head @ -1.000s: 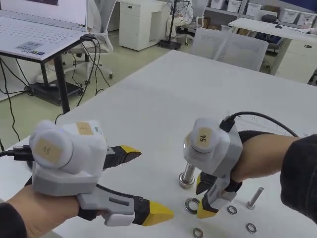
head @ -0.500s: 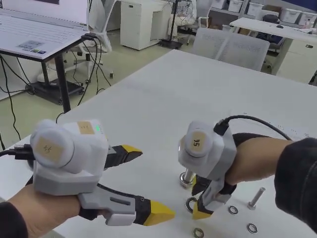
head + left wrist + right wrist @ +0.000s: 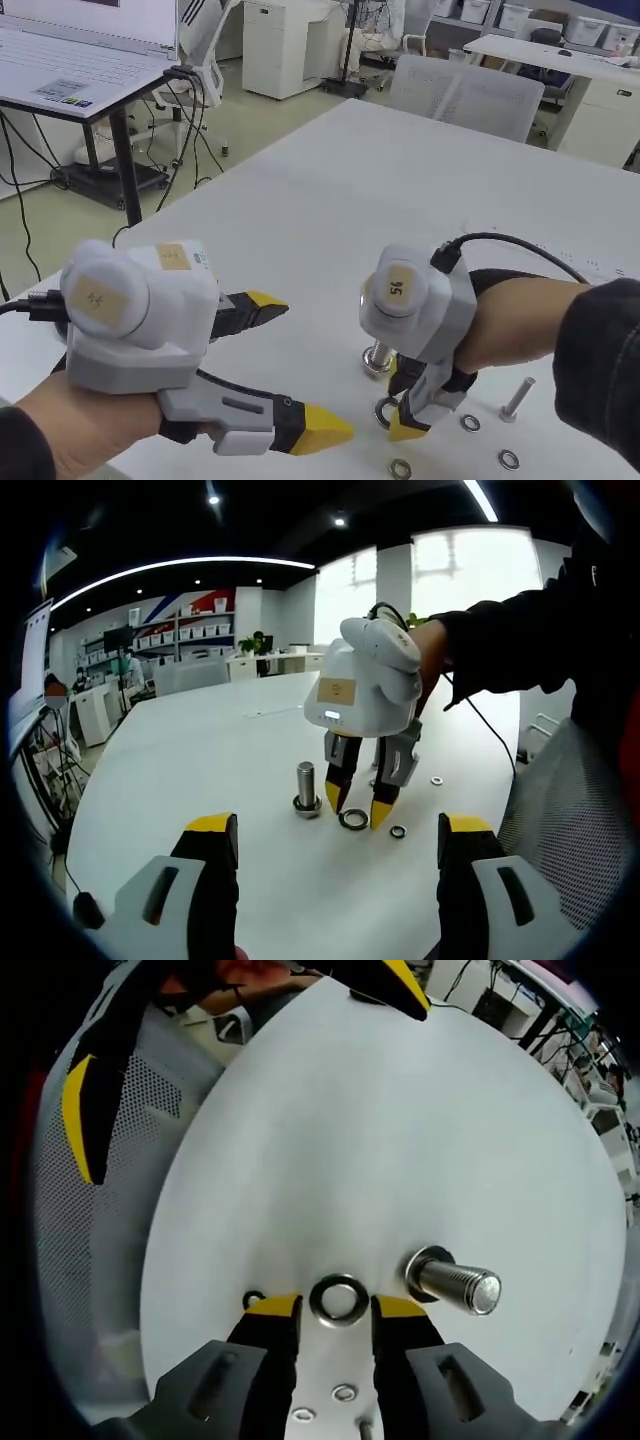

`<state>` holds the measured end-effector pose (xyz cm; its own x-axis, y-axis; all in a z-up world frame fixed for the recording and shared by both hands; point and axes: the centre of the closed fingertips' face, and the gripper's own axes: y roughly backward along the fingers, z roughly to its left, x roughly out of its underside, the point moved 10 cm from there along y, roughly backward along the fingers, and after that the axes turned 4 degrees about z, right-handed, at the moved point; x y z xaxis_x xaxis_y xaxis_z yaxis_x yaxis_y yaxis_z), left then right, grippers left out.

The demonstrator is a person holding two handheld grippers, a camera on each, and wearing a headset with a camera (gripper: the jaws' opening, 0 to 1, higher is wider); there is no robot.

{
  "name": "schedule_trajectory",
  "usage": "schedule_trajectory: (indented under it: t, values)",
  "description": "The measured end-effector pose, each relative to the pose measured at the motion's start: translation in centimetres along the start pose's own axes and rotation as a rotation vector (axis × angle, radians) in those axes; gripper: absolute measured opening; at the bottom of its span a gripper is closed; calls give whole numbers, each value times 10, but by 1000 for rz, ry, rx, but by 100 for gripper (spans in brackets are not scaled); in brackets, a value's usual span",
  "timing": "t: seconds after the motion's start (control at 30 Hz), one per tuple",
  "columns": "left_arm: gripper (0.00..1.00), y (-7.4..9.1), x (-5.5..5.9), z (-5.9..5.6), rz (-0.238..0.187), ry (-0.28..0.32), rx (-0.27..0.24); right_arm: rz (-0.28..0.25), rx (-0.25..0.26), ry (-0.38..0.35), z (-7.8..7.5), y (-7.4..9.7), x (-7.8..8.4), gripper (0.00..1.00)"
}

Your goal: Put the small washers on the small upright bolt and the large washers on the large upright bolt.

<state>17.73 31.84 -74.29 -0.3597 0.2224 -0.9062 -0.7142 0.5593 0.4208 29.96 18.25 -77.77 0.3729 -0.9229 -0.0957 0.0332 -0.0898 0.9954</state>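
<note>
One large washer (image 3: 338, 1300) lies flat between the spread jaws of your right gripper (image 3: 337, 1307), beside the large upright bolt (image 3: 455, 1282); left gripper (image 3: 337, 825) spread, farther off.

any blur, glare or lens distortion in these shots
Head view: sharp, even room light, little bending. Left gripper view: fisheye curves the ceiling light strip; windows blown out. Right gripper view: fisheye bulges the table; large washer crisp.

Bright even overhead light, soft shadows, fisheye-warped edges.
</note>
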Motion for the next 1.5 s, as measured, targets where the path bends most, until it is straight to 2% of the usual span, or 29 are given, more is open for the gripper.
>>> schedule_trajectory:
  t: [0.17,1.07,1.5]
  values:
    - [81,0,0,0,0,1,0,5,3,1,0,0,1,26]
    - [80,0,-2,0,2,0,5,10,1,-12,0,2,2,24]
    - [80,0,-2,1,0,0,5,11,19,-32,0,19,10,24]
